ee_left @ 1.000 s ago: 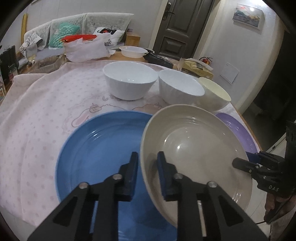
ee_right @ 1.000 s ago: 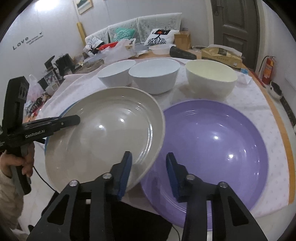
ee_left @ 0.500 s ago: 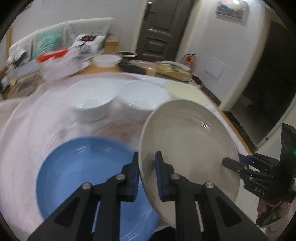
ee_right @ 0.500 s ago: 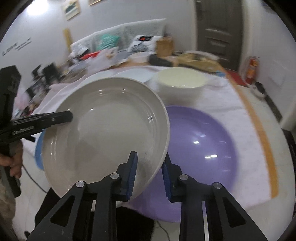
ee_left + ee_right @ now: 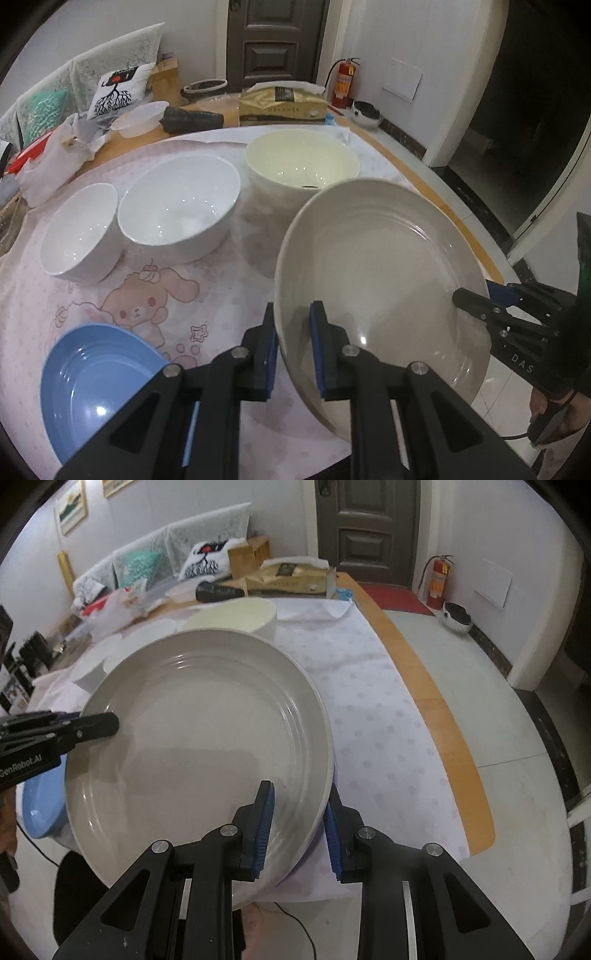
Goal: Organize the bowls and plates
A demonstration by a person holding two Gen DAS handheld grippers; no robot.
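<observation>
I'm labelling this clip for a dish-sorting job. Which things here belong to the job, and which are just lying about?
Job:
- grey plate, gripped by left gripper and right gripper
- blue plate
- two white bowls
- cream bowl

Lying about:
- tissue box
- plastic container
- fire extinguisher
- cushion

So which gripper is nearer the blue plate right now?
Left. The left gripper grips the grey plate's rim beside the blue plate; the right gripper clamps the opposite rim.

Left gripper (image 5: 293, 347) clamps grey plate (image 5: 380, 291) rim, lower centre; right gripper (image 5: 469, 301) pinches its right edge. Blue plate (image 5: 92, 384) lower left (partly hidden), three bowls (image 5: 177, 214) upper centre.
</observation>
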